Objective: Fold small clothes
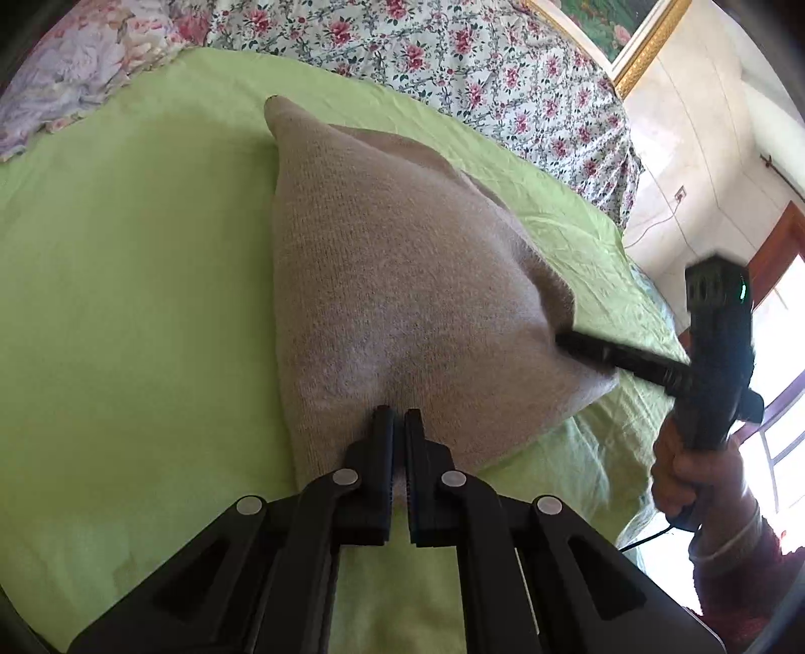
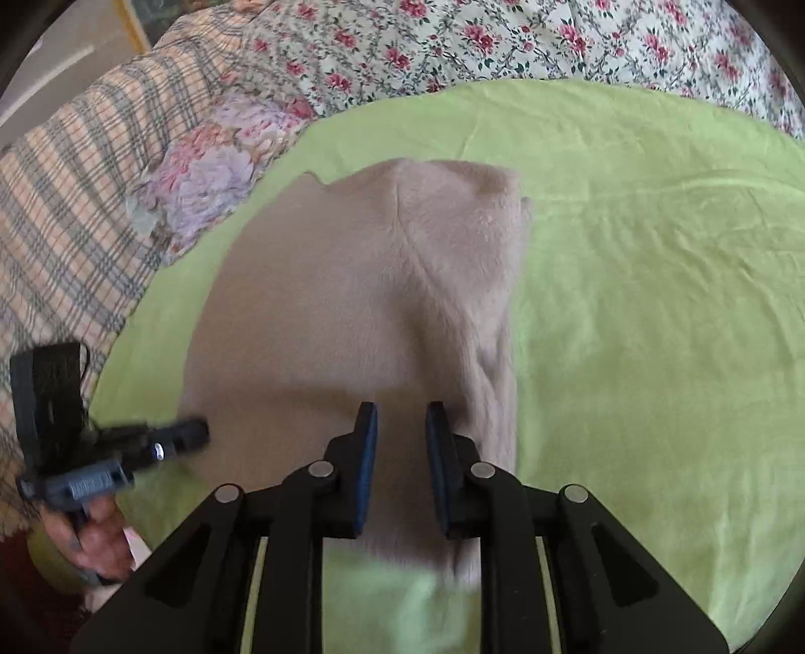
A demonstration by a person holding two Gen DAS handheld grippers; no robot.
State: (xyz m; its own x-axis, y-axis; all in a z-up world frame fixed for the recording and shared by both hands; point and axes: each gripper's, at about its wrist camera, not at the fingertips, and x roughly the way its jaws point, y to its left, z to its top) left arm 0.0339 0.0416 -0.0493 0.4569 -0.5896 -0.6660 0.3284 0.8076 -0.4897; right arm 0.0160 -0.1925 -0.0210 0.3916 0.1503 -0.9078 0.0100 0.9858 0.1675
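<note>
Beige knit (image 1: 402,281) spread mid-bed on green sheet (image 1: 126,302). Left tongs (image 1: 398,417) pinched together on knit's near edge; right tongs (image 2: 401,417) apart above it, gripping nothing.

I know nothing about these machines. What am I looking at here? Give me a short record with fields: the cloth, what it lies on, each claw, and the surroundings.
cloth: beige knitted garment, partly folded
surface: green sheet on a bed
left claw: shut, pinching the garment's near edge
right claw: jaws apart over the garment; whether the pads press the fabric is unclear
holder: a person's hand on the right claw's grip
surroundings: floral bedding, checked blanket
</note>
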